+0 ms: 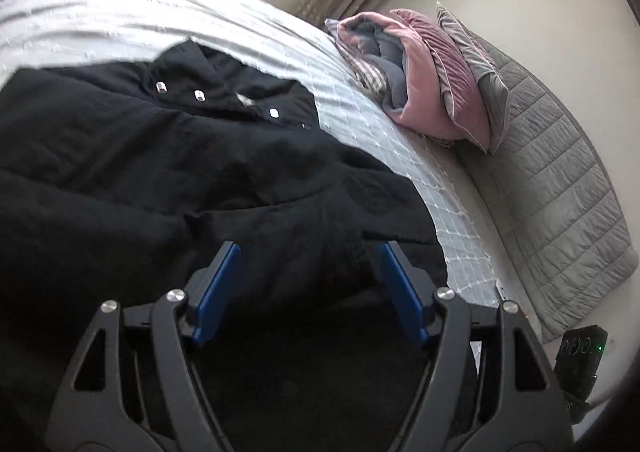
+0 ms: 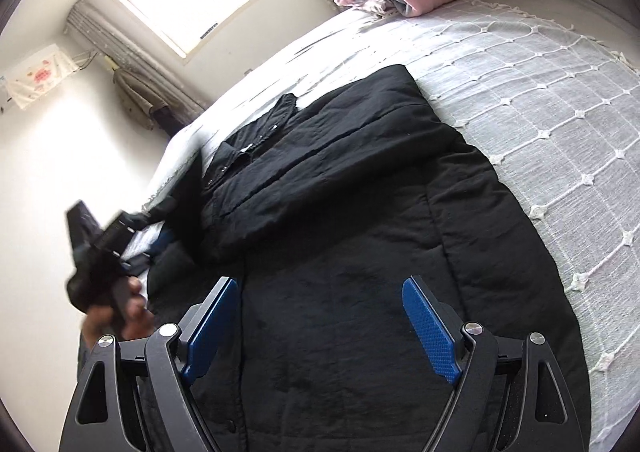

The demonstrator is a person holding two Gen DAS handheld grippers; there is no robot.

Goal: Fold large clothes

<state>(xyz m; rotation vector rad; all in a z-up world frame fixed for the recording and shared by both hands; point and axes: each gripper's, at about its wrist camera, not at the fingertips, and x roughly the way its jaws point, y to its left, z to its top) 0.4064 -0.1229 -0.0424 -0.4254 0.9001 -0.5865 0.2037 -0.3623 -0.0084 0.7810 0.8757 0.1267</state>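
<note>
Both tongs, left tongs (image 1: pixel 308 284) and right tongs (image 2: pixel 320 316), gape empty over black padded coat (image 2: pixel 360 211) on bed (image 2: pixel 540 91), mid-fold; next likely regrasp hem.

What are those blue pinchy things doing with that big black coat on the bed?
A person is folding a big black coat spread on a white bedspread, using a pinching tool in each hand. Right now both are open and holding nothing: the left gripper and the right gripper hover just above the coat. One side looks folded across the middle already. A rolled pink blanket sits by the pillows.
</note>
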